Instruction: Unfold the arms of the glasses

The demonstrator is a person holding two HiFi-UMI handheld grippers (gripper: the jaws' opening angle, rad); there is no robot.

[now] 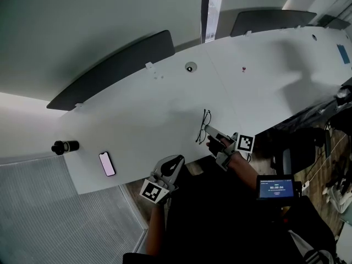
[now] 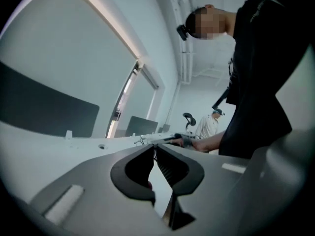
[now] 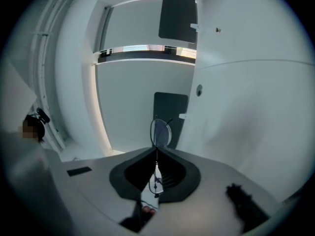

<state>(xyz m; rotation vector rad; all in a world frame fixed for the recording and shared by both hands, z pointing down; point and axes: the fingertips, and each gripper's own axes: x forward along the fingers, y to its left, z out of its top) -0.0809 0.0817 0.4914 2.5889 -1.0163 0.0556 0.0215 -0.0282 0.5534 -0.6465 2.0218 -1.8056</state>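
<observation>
Thin dark wire-framed glasses (image 1: 202, 126) hang just over the white table (image 1: 165, 103) near its front edge. My right gripper (image 1: 209, 130) is shut on them from the right. In the right gripper view one lens (image 3: 160, 132) stands past the closed tips (image 3: 156, 149) and the other lens (image 3: 155, 183) shows behind them, inside the jaws. My left gripper (image 1: 179, 159) hovers off the table's front edge, left of and below the glasses, shut with nothing in it (image 2: 154, 146). From the left gripper view the glasses (image 2: 141, 140) look small and far off.
A phone (image 1: 106, 164) and a black cylinder (image 1: 65, 146) lie at the table's left end. Dark divider panels (image 1: 115, 70) line the far edge, with a round grommet (image 1: 190, 67) nearby. A small screen device (image 1: 276, 187) and an office chair (image 1: 300, 147) are at the lower right.
</observation>
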